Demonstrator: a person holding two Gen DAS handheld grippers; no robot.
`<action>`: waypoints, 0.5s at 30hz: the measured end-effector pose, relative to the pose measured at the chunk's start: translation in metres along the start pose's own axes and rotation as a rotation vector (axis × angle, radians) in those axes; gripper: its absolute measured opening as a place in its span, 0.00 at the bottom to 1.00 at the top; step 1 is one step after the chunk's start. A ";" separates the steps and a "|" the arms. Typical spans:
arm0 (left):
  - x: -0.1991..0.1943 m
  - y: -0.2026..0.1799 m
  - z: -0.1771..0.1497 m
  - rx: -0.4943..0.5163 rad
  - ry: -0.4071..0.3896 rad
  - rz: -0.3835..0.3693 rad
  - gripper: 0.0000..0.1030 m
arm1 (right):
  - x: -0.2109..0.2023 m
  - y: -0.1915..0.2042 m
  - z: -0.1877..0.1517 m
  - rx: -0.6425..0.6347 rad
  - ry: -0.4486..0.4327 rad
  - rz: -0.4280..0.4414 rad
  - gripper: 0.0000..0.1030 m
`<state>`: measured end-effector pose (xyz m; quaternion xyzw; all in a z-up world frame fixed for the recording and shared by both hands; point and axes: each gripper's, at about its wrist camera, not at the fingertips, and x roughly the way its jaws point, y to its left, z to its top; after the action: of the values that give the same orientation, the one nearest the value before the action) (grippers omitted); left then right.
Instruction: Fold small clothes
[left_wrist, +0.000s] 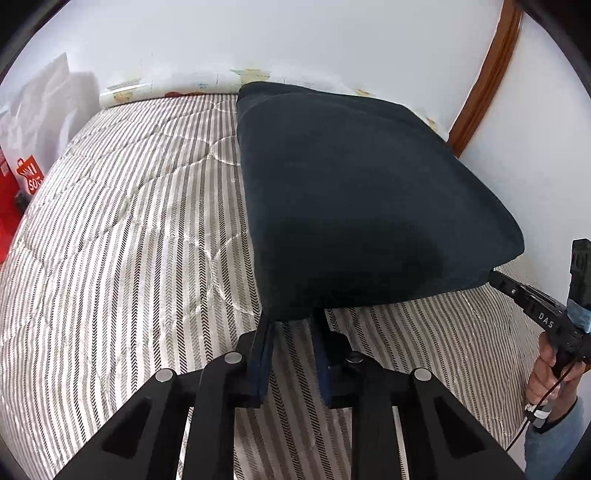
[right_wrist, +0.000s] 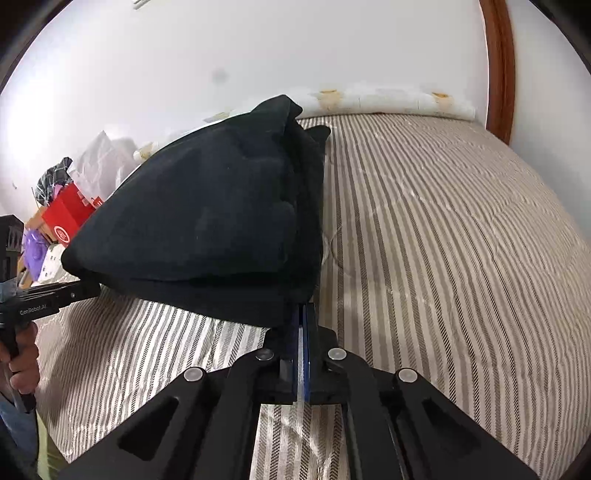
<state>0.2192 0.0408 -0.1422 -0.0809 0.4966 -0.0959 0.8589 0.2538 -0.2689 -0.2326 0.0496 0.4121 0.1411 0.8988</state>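
A dark folded garment (left_wrist: 351, 184) (right_wrist: 207, 221) lies on a striped quilt (left_wrist: 129, 240) (right_wrist: 443, 240), its near edge raised off the bed. My left gripper (left_wrist: 291, 317) holds the near left corner, with the cloth draped over its fingertips. Seen from the right wrist, the left gripper (right_wrist: 92, 288) reaches into that same corner. My right gripper (right_wrist: 301, 310) is shut with its pads together on the near right corner. In the left wrist view, the right gripper (left_wrist: 493, 277) enters the garment's right end. A hand (left_wrist: 550, 369) (right_wrist: 22, 362) grips each handle.
A white wall runs behind the bed, with a wooden frame (left_wrist: 484, 74) (right_wrist: 500, 66) at the right. A white roll (left_wrist: 125, 94) (right_wrist: 388, 98) lies along the bed's far edge. A red bag (left_wrist: 26, 177), a red box (right_wrist: 70, 214) and plastic bags (left_wrist: 44, 96) crowd the left.
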 end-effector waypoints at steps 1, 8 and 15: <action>-0.002 -0.002 -0.001 -0.003 -0.002 -0.001 0.19 | -0.003 -0.002 0.000 0.015 -0.004 0.007 0.01; -0.025 -0.005 -0.007 -0.024 -0.032 0.003 0.19 | -0.029 0.008 0.003 0.001 -0.028 -0.025 0.02; -0.060 -0.012 -0.007 -0.023 -0.077 0.014 0.20 | -0.079 0.017 0.014 -0.022 -0.118 -0.092 0.19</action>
<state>0.1826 0.0435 -0.0922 -0.0911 0.4648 -0.0809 0.8770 0.2119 -0.2753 -0.1627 0.0288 0.3587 0.1013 0.9275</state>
